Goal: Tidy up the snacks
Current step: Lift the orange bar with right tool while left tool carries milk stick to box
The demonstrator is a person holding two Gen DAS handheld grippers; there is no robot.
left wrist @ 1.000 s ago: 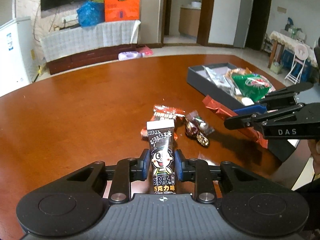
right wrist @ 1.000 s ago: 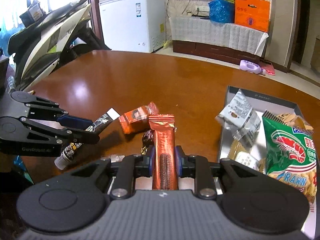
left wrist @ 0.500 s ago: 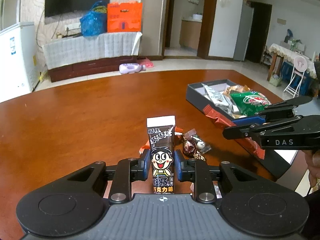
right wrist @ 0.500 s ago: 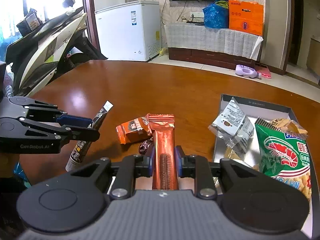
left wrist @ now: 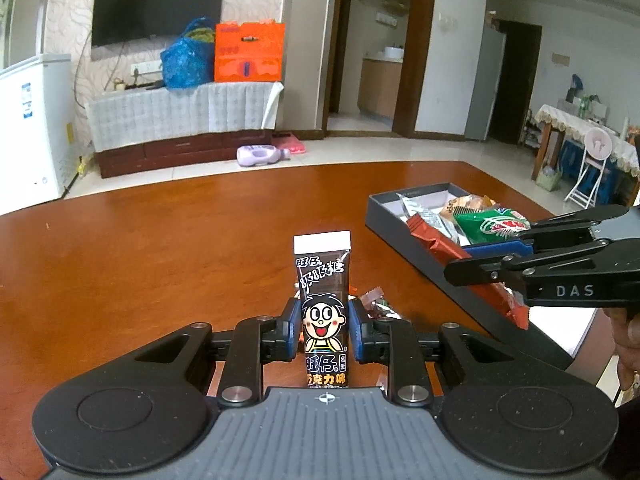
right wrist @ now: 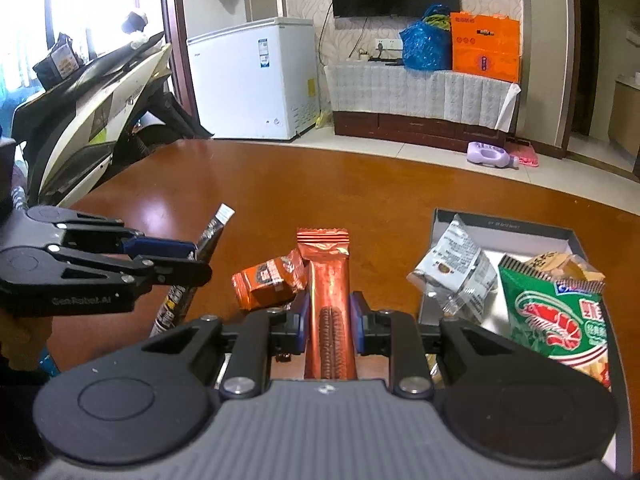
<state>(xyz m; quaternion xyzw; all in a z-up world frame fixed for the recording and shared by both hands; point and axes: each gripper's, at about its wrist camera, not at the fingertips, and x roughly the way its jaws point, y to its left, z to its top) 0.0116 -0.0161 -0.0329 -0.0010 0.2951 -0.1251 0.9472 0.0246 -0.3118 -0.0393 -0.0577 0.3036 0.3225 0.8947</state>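
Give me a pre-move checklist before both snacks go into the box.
1. Left gripper shut on the candy tube: ok.
2. Right gripper shut on the wafer bar: ok.
3. Both snacks clear of the table: ok, both look lifted.
4. Free room in the box: ok, bare floor shows at its far end behind the prawn chips.
5. Grippers apart from each other: ok, a gap shows in both views.
6. Loose snacks left on the table: not ok, the orange pack still lies outside the box.
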